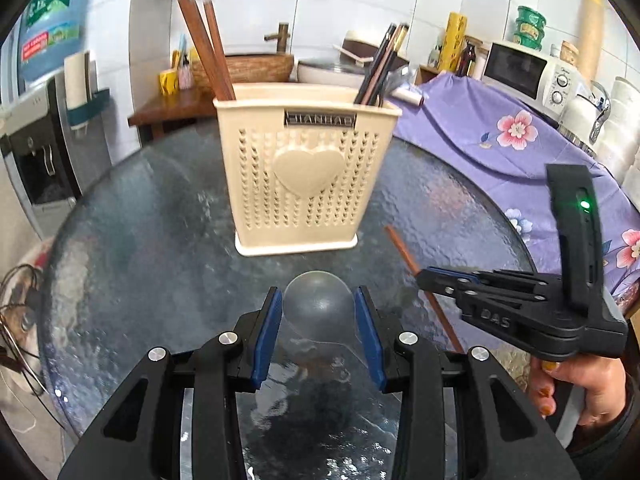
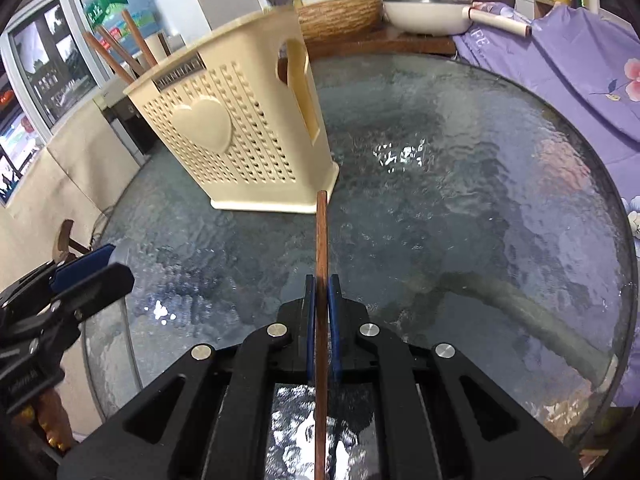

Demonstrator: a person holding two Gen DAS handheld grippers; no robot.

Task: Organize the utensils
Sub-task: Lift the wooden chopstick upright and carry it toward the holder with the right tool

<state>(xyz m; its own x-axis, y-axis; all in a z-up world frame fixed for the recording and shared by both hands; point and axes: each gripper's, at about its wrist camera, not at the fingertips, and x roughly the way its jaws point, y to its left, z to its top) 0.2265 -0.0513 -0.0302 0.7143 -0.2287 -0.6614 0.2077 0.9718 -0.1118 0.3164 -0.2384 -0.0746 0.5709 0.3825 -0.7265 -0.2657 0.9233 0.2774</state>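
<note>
— Chopstick (image 2: pixel 321 280), the brown wooden one: where is it?

— Clamped between the blue pads (image 2: pixel 333 320) of the right gripper (image 2: pixel 321 300), running straight ahead along the fingers. Its far tip ends just beside the near corner of the cream utensil holder (image 1: pixel 306 168)'s base. In the left wrist view the same stick slants above the glass table (image 1: pixel 120 240), toward its right edge.

— And the left gripper (image 1: pixel 319 320)?

— Its jaws stand fairly wide, one on either side of a translucent spoon bowl (image 1: pixel 319 304). Whether the pads actually press the bowl I cannot tell; they look just beside it or barely touching.

— Where does the holder stand?

— Upright on the table, toward its far edge, heart emblem facing the cameras. Brown chopsticks (image 1: pixel 208 48) lean out of its left compartment, dark utensils (image 1: pixel 382 64) out of the right one. From the right wrist, a slotted handle opening shows on its side wall.

— Anything in the way?

— The holder's front wall stands between the held stick and the compartments. Around the table: a purple flowered cloth (image 1: pixel 500 128) along the right edge, a microwave (image 1: pixel 528 72) behind it, a white pan (image 2: pixel 424 14) and a woven basket (image 2: pixel 340 12) on the wooden counter beyond, a water dispenser (image 1: pixel 44 128) at the left.
</note>
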